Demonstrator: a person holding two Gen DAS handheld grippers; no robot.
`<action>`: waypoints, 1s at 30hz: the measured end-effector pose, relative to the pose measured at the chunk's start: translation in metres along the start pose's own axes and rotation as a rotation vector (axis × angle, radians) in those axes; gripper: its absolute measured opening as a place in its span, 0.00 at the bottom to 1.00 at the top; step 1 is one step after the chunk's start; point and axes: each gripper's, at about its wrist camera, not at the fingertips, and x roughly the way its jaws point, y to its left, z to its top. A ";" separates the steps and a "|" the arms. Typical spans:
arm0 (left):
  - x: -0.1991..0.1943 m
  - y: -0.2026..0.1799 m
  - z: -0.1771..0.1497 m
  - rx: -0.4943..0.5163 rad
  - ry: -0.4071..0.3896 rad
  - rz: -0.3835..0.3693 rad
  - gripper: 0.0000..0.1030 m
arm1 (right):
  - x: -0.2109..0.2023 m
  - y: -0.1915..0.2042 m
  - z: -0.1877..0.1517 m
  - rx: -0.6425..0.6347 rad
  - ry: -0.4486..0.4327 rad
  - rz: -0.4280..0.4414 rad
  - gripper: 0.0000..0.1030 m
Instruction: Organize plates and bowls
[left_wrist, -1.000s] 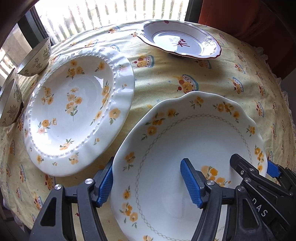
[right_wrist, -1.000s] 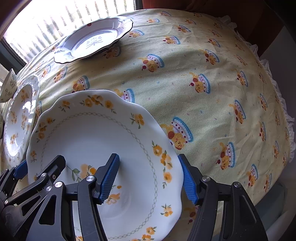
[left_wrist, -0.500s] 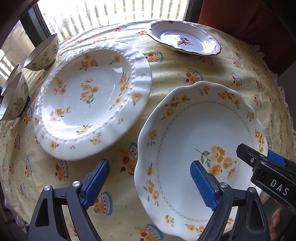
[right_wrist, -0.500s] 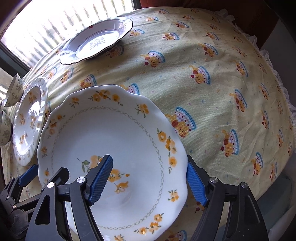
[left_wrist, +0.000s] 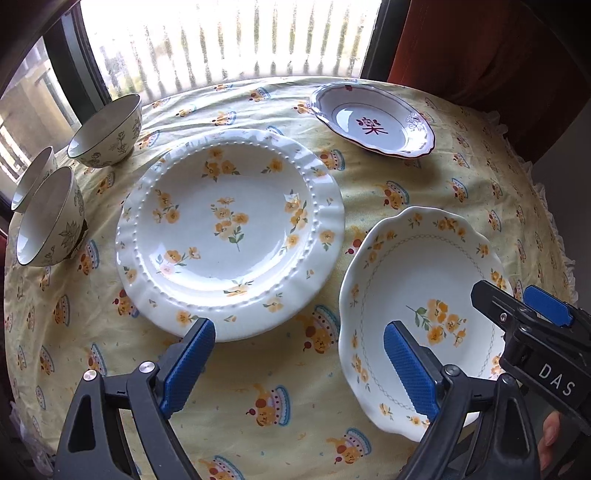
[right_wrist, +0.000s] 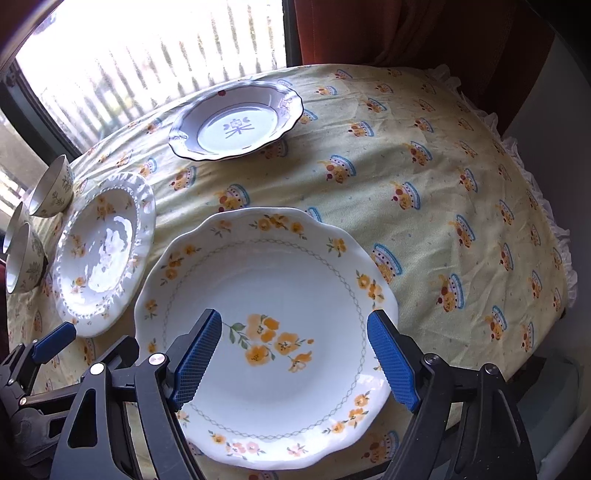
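A scalloped white plate (right_wrist: 266, 288) with yellow flowers lies on the tablecloth, to the right of a beaded-rim flowered plate (left_wrist: 229, 229). My right gripper (right_wrist: 293, 358) hovers over the scalloped plate's near right rim. Its jaws are still opening, and the pads stand clear of the plate. My left gripper (left_wrist: 299, 369) hangs over the cloth by that plate's (left_wrist: 424, 266) left rim, also still opening, with nothing held. A red-rimmed plate (left_wrist: 373, 123) sits at the back. Three patterned bowls (left_wrist: 107, 133) stand at the far left.
The round table's yellow cloth (right_wrist: 443, 221) with a frilled hem drops off at the right. A bright window runs behind the table and a dark red curtain (right_wrist: 406, 33) hangs at the back right. A person's fingertip (left_wrist: 550, 443) shows at the lower right.
Both grippers have opened wider and risen back from the scalloped plate's rim. The plate now lies free on the cloth, and more of the table and the bowls has come into view.
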 end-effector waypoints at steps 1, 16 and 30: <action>-0.003 0.006 0.001 -0.005 -0.005 -0.002 0.91 | -0.002 0.008 0.000 -0.006 -0.011 -0.002 0.81; -0.024 0.084 0.024 -0.058 -0.075 0.021 0.91 | -0.019 0.092 0.023 -0.033 -0.075 0.048 0.81; 0.018 0.115 0.073 -0.135 -0.051 0.069 0.91 | 0.025 0.140 0.083 -0.109 -0.073 0.084 0.81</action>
